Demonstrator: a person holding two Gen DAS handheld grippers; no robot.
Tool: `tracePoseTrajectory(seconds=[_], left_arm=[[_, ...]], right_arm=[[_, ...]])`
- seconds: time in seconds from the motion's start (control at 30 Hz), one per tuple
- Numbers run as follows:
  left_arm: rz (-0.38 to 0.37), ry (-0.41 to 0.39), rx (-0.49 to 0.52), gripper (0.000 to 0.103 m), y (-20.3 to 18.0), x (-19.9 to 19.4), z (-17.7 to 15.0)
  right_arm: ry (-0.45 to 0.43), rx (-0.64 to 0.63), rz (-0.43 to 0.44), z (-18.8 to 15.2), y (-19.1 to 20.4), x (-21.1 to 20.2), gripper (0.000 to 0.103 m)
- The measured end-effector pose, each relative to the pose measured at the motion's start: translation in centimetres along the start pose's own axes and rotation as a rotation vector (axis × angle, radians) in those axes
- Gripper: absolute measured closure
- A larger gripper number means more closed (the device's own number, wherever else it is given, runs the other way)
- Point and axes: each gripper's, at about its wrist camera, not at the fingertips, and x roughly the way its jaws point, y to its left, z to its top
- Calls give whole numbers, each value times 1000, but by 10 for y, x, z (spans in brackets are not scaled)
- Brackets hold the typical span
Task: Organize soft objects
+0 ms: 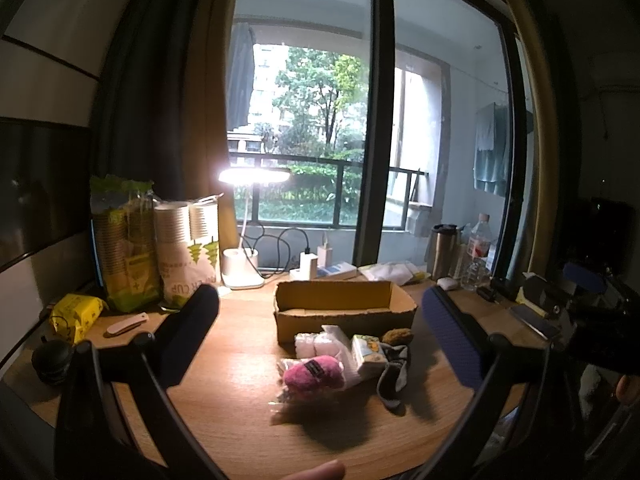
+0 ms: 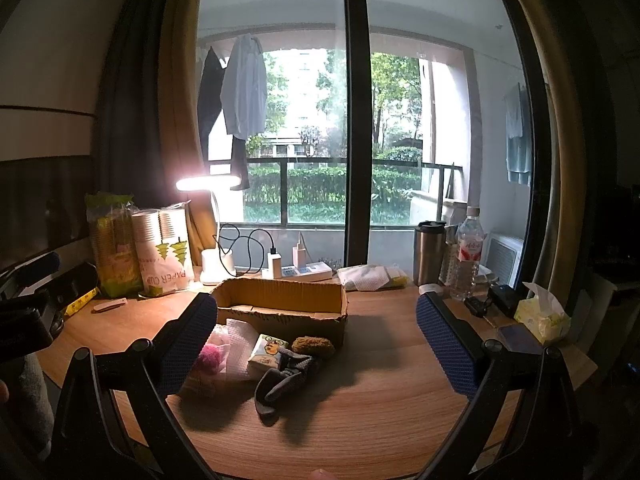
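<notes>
An open cardboard box stands mid-desk. In front of it lies a pile of soft things: a pink fluffy pad in a clear bag, white foam wrap, a small tissue pack, a brown sponge and a grey sock. My left gripper is open and empty, held above the pile. My right gripper is open and empty, above and just right of the pile.
A lit desk lamp, paper-cup sleeves, a power strip with chargers, a steel tumbler, a water bottle, a tissue box and a yellow pack ring the wooden desk.
</notes>
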Motion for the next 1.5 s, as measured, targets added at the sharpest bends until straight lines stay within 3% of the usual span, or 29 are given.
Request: tracePoseTrajectory(seconds=[0.27, 0.5, 1.03, 1.5], left_arm=[[14, 29, -4, 1, 1, 24, 8], [37, 114, 11, 1, 2, 58, 5], [48, 385, 17, 1, 8, 150, -54], [54, 532, 11, 1, 8, 195, -94]], right_arm=[[22, 6, 1, 8, -7, 19, 2], [55, 24, 9, 10, -18, 48, 2], [224, 39, 42, -17, -26, 143, 2], [378, 63, 79, -53, -30, 202, 2]])
